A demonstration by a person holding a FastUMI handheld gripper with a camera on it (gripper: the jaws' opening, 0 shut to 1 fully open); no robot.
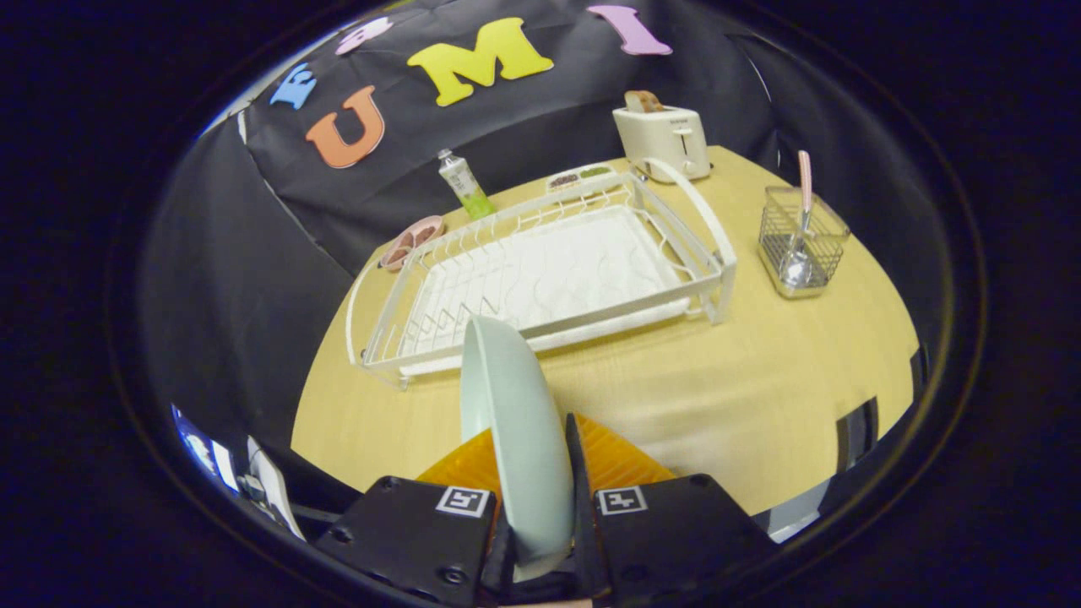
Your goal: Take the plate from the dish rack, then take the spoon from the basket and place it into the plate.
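Wooden and pale yellow, the table point(718, 405) is the biggest thing, with black cloth hanging as the wall behind it. On it sits the white dish rack point(540, 279), and it has no dishes in it now. The plate point(515, 431) is out of the rack, standing on its edge between the two orange fingers point(612, 460) of the gripper point(530, 473), which are closed tight on it from both sides. So the first step looks done. I think the next move is to lay the plate flat on the bare table in front of the rack, gently so it does not tip, and then let go. After that comes the spoon point(801, 228), which stands in the wire basket point(802, 245) well off to the right of the rack. Behind the rack are a toaster point(663, 139), a small tube point(463, 184) and a pink dish point(412, 241).
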